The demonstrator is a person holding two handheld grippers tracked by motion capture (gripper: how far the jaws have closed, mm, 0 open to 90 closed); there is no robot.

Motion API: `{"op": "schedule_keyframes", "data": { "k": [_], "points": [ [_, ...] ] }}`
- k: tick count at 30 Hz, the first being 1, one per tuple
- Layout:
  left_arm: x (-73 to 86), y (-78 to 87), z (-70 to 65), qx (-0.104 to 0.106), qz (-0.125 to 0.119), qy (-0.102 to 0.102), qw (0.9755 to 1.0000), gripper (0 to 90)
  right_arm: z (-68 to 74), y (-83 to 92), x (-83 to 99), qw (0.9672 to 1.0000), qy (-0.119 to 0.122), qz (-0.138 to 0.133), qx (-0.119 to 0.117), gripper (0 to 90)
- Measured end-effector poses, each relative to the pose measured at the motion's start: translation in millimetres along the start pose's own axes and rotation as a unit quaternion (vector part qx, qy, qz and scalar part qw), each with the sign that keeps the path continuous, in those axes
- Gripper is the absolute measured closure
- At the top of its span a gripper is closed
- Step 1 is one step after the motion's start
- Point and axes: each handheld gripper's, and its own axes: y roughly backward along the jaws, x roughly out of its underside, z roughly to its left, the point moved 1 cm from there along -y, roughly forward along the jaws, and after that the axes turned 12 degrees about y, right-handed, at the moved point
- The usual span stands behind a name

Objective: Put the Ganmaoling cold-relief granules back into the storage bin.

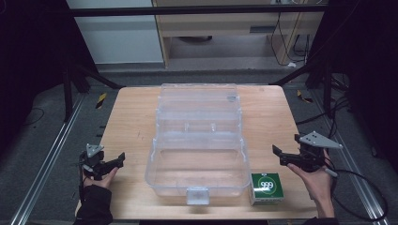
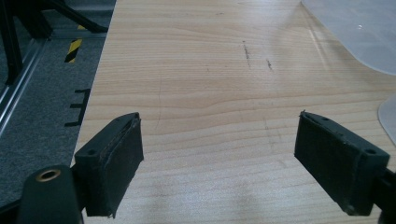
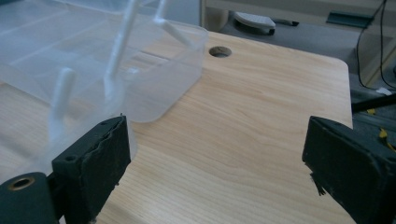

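Observation:
A clear plastic storage box stands open in the middle of the wooden table, its lid tilted back and its bottom tub empty. Its clear wall rises just left of my right gripper. A small green and white carton sits at the box's front right corner. My left gripper rests open at the table's front left, held in a hand, with bare wood between its pads. At the right edge my right gripper stands open, nothing between its pads.
A round hole pierces the tabletop near the far right corner. Black frame legs and aluminium rails flank the table, with cables on the floor at right. Bare wood lies left and right of the box.

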Motion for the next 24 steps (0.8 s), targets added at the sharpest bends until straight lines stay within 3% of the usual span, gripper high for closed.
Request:
{"op": "schedule_keyframes", "data": {
  "k": [5, 13, 15, 19, 20, 24],
  "points": [
    [0.9, -1.5, -1.2, -0.001, 0.004, -0.005, 1.0000, 15.2, -1.5, 8.7, -22.1, 0.9992, 0.030, -0.003, -0.026, 7.6],
    [1.8, -2.1, -1.1, -0.004, 0.008, -0.011, 0.9999, 15.5, 1.7, 9.9, -37.4, 0.9954, 0.076, 0.014, -0.057, 6.2],
    [2.4, -2.8, -1.3, -0.004, 0.009, -0.011, 0.9999, 15.6, 3.4, 9.7, -40.4, 0.9929, 0.088, 0.018, -0.078, 6.1],
    [2.4, -3.0, -1.7, -0.005, 0.010, -0.013, 0.9998, 15.6, 5.7, 9.5, -42.1, 0.9893, 0.107, 0.029, -0.094, 6.0],
    [2.6, -3.2, -2.0, -0.006, 0.010, -0.014, 0.9998, 15.6, 7.6, 9.0, -42.6, 0.9860, 0.121, 0.040, -0.108, 6.0],
    [2.7, -3.4, -1.9, -0.005, 0.011, -0.014, 0.9998, 15.6, 12.6, 6.4, -41.9, 0.9777, 0.153, 0.062, -0.130, 5.8]
  ]
}}
